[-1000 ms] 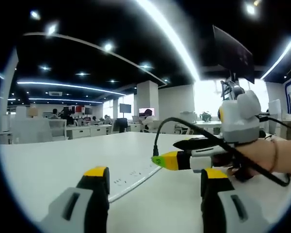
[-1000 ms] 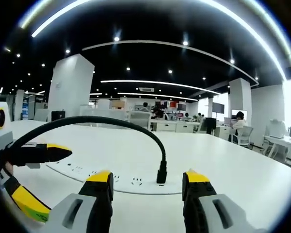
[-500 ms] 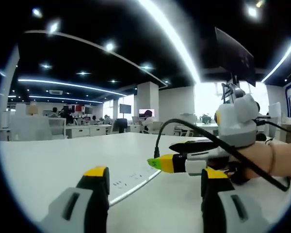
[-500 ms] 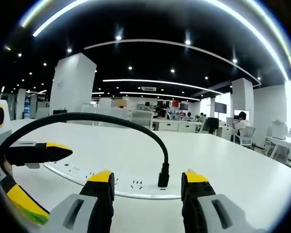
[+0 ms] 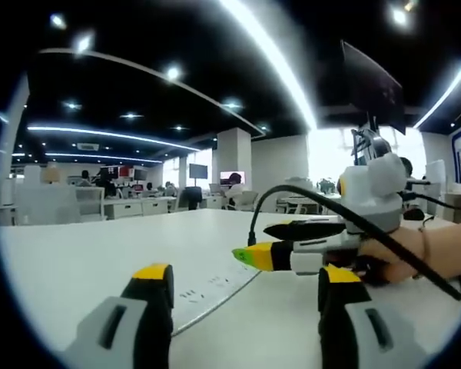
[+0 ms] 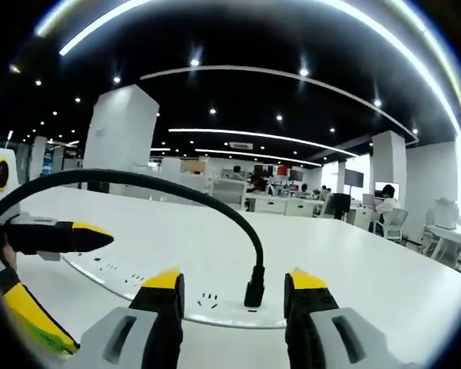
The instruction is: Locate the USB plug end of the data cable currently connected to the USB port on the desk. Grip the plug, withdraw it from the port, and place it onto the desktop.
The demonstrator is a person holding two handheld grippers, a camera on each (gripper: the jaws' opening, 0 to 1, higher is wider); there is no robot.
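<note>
- Black USB plug (image 6: 254, 293) seated in white power strip (image 6: 215, 301), cable (image 6: 161, 184) arching left.
- Right gripper (image 6: 232, 288) open, empty, straddling plug: approach step.
- Next: close on plug, pull straight out.
- Left gripper (image 5: 244, 280) open, empty.

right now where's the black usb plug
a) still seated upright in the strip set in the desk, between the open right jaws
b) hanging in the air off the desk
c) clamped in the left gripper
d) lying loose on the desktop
a: in the right gripper view the USB plug stands upright in the power strip on the desk, with the right gripper open on either side of it and not yet touching.
</note>
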